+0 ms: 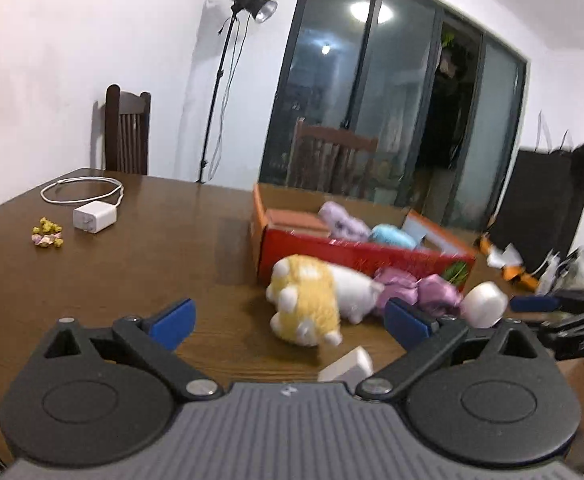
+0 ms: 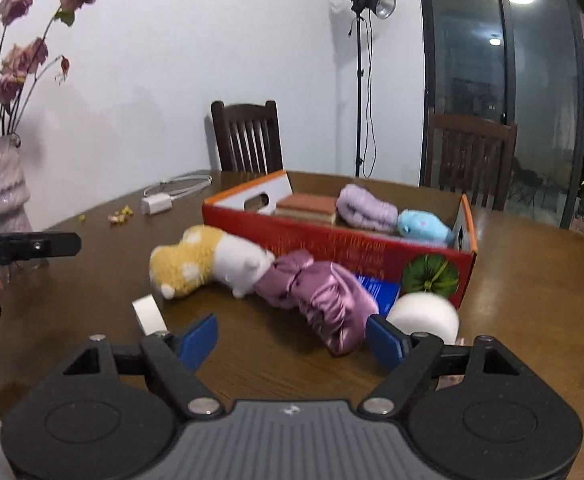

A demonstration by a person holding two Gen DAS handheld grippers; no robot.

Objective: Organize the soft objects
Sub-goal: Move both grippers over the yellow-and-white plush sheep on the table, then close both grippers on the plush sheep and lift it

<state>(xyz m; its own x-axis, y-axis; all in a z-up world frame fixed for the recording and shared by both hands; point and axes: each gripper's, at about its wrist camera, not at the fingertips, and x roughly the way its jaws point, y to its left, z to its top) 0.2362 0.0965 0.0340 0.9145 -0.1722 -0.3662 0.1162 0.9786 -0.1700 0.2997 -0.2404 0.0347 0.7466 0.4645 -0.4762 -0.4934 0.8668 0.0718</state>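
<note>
Both claws are hanging over the brown wooden table (image 2: pixel 512 280), spread wide and gripping nothing. The left gripper (image 1: pixel 287 322) is facing the yellow-and-white plush toy (image 1: pixel 312 308), which is lying on the table just near of the red cardboard box (image 2: pixel 332 248). Touching the plush's right end is a crumpled purple satin cloth (image 2: pixel 320 292), sprawling ahead of the right gripper (image 2: pixel 292 338). A white foam ball (image 2: pixel 424 316) is sitting beside the box's near right corner. Inside the box, 2 soft things are resting: a lilac plush (image 2: pixel 366 206) and a light blue plush (image 2: pixel 422 226).
</note>
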